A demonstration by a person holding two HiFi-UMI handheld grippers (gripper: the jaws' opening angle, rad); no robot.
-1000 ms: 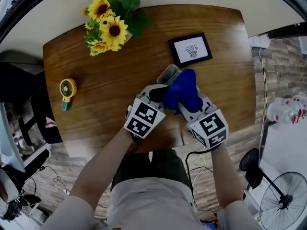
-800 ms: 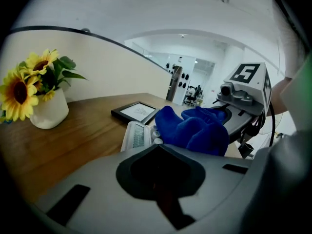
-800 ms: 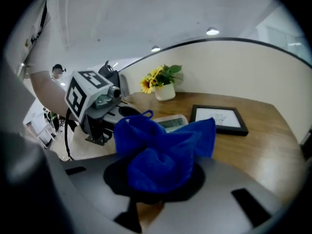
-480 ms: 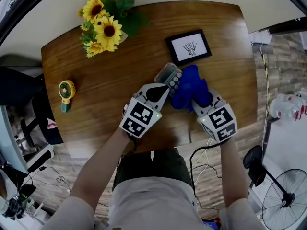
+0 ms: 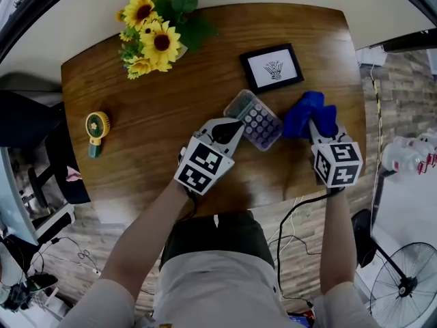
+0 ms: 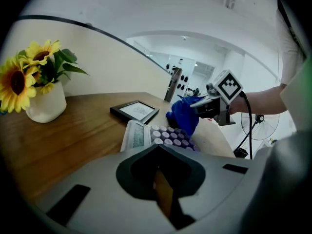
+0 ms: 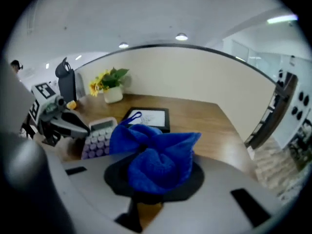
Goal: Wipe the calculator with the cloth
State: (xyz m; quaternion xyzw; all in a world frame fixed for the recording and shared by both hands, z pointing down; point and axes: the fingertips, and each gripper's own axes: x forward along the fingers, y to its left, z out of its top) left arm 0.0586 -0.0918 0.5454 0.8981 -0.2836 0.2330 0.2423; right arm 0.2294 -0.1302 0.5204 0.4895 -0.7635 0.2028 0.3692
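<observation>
A grey calculator (image 5: 254, 119) with lilac keys lies on the wooden table (image 5: 150, 115), set diagonally just below the picture frame. My left gripper (image 5: 231, 127) is shut, its tip against the calculator's near left edge; in the left gripper view the calculator (image 6: 153, 135) lies just beyond the jaws. My right gripper (image 5: 315, 130) is shut on a bunched blue cloth (image 5: 308, 113), held to the right of the calculator and apart from it. In the right gripper view the cloth (image 7: 153, 155) hides the jaws, and the calculator (image 7: 99, 134) shows at the left.
A black picture frame (image 5: 272, 68) lies behind the calculator. Sunflowers in a white vase (image 5: 156, 36) stand at the back left. A yellow hand fan (image 5: 96, 130) lies at the left edge. The table's right edge is close to the right gripper.
The right gripper carried the blue cloth off the calculator and away to the right, uncovering the keys. The left gripper has stayed at the calculator's near edge.
</observation>
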